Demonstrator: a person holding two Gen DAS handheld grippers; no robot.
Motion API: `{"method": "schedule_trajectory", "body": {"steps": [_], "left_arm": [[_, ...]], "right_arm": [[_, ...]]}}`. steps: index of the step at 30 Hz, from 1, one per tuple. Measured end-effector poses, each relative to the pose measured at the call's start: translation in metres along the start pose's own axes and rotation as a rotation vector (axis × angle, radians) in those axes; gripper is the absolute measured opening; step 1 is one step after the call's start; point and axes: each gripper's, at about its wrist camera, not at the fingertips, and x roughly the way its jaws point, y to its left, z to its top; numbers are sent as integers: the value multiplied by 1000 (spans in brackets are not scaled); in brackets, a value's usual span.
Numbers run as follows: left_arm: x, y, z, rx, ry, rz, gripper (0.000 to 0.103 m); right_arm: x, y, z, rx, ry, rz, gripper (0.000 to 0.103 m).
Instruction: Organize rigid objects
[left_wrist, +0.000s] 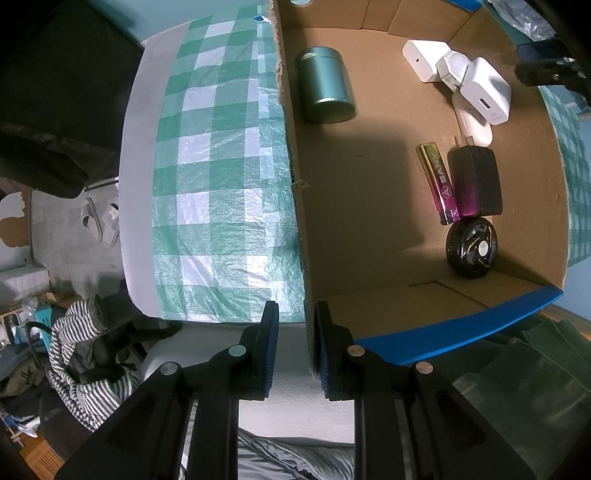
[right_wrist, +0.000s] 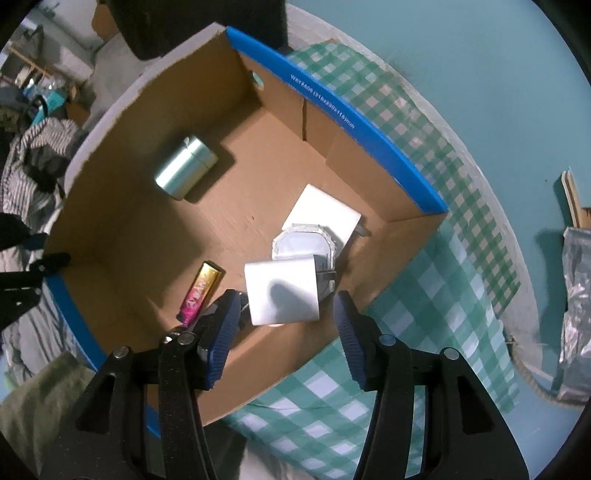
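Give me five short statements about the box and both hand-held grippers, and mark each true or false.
1. The teal metal canister lies on its side inside the brown cardboard box. True.
2. The left hand-held gripper is clamped on the box wall. True.
3. The right hand-held gripper grips the pink-and-gold lighter. False: its jaws are open over the white charger cube.
4. The black power adapter sits on the checked tablecloth. False: it is in the box.
5. The box is empty. False.
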Motion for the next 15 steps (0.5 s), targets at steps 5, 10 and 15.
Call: {"method": "schedule_trajectory", "body": {"steps": [5, 10, 15], "left_arm": [[-3, -2, 0, 4, -4, 3, 19], [-6, -5, 1, 3, -15, 5, 19], [-17, -8, 4, -5, -44, -2, 20]], "right_arm": [[-15, -3, -7, 36, -39, 6, 58], [-36, -12, -17, 119, -93, 2, 58], [-61, -19, -34, 176, -164, -52, 64]]}}
